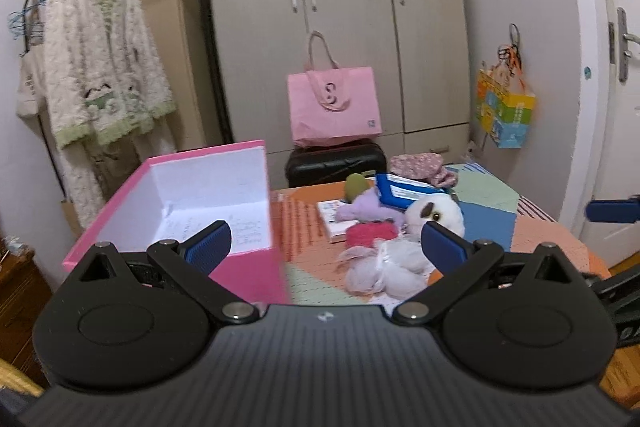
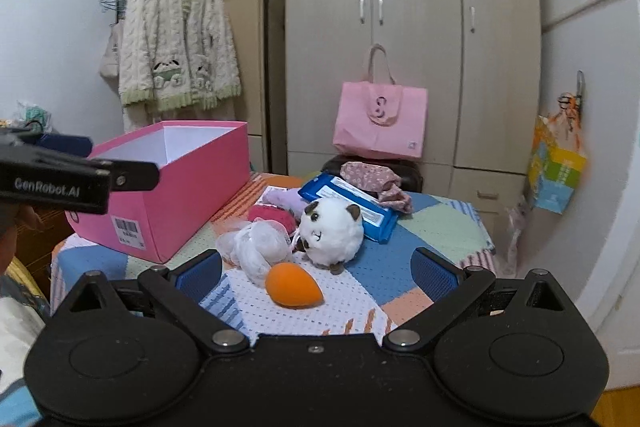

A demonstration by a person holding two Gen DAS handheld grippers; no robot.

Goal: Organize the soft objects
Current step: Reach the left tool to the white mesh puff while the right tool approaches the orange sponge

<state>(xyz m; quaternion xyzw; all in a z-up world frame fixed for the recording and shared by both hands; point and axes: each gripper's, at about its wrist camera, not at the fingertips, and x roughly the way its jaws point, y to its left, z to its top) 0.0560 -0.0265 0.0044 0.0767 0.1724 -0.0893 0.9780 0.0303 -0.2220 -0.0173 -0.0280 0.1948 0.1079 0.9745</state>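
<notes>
An open pink box [image 1: 180, 211] [image 2: 172, 187] with a white inside stands on the left of the patchwork table [image 2: 420, 227]. Beside it lie soft things: a white round plush [image 2: 332, 231] [image 1: 436, 213], a white mesh puff [image 2: 256, 247] [image 1: 388, 267], an orange sponge egg [image 2: 294, 285], a pink knit piece [image 2: 272, 215] [image 1: 368, 233], a lilac plush [image 1: 364, 209] and a floral cloth [image 2: 376, 179]. My left gripper [image 1: 326, 239] is open and empty, above the box's right wall. My right gripper [image 2: 318, 273] is open and empty, just above the orange egg.
A blue wipes pack [image 2: 348, 199] and a book [image 1: 332, 219] lie among the toys. A pink tote [image 2: 380, 115] sits on a black case [image 1: 336, 163] behind the table, before the wardrobe. A fluffy cardigan [image 2: 176, 39] hangs on a rack at left. A door [image 1: 624, 67] is at right.
</notes>
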